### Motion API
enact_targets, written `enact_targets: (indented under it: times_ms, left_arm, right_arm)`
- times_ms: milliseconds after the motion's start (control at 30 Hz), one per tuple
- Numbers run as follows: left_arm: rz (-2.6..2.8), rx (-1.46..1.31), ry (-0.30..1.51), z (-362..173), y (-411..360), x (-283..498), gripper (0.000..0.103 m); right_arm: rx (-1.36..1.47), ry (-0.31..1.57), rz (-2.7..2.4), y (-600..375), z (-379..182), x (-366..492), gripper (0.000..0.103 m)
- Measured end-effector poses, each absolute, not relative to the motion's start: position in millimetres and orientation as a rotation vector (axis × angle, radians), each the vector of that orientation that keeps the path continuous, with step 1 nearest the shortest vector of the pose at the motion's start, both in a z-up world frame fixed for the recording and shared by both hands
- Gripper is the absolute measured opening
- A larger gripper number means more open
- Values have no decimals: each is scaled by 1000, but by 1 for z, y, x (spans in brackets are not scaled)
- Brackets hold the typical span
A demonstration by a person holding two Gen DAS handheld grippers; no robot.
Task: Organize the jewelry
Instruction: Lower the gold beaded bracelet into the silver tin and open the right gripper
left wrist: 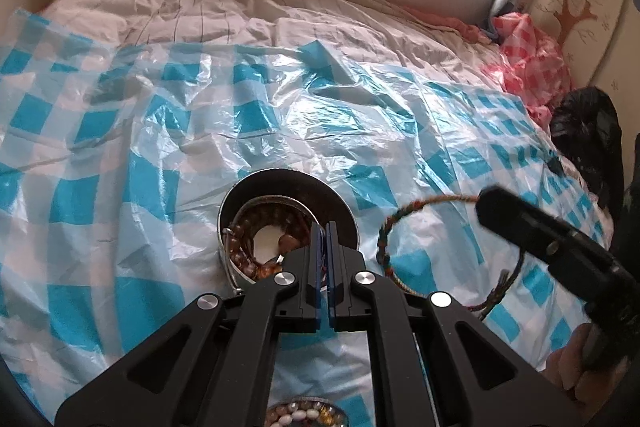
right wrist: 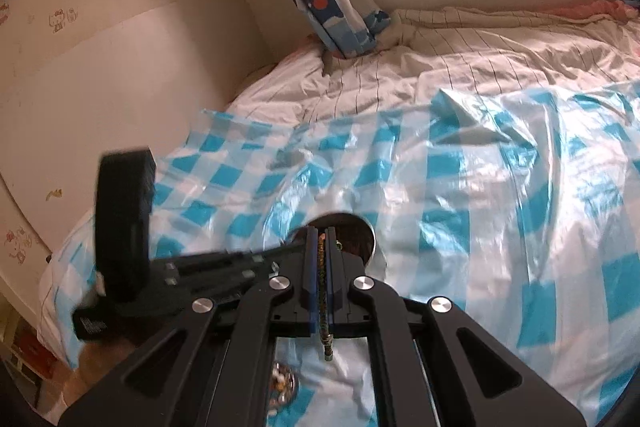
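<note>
A round metal tin (left wrist: 340, 205) holding brown bead bracelets sits on the checked sheet in the left wrist view. My left gripper (left wrist: 325, 227) is shut, and its pads straddle the tin's near rim. To the right, my right gripper (left wrist: 486, 205) hangs above the sheet, shut on a braided multicolour bracelet (left wrist: 385, 229) whose loop dangles beside the tin. In the right wrist view the braided cord (right wrist: 321, 267) runs between the right gripper's (right wrist: 320, 231) pads, with the tin (right wrist: 360, 231) just past the tips.
A blue-and-white checked plastic sheet (left wrist: 160, 155) covers the bed. A second dish of pale and brown beads (left wrist: 304, 415) lies under my left gripper. A pink checked bag (left wrist: 528, 67) and a black bag (left wrist: 588, 135) sit at the right edge. A hand (left wrist: 572, 359) grips the right handle.
</note>
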State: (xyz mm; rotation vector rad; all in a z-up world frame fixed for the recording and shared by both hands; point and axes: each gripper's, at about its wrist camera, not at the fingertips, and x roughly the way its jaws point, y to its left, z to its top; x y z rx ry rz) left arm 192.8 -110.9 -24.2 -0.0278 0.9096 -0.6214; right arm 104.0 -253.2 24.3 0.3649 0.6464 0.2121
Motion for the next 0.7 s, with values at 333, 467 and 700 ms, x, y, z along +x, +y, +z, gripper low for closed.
enact_targets:
  times_ms: [333,467,700]
  left_arm:
    - [-538,-166,898,-23,-87,206,4]
    - [-478,-222,894,-21,-65,212,4]
    - [-444,-153,893,-18,-58,209,11]
  right_arm:
    - [420,649,255,-251,20,139,4]
    - [483,684,301,-242,5,152,4]
    - [435,781,175,-237,-37,165,33]
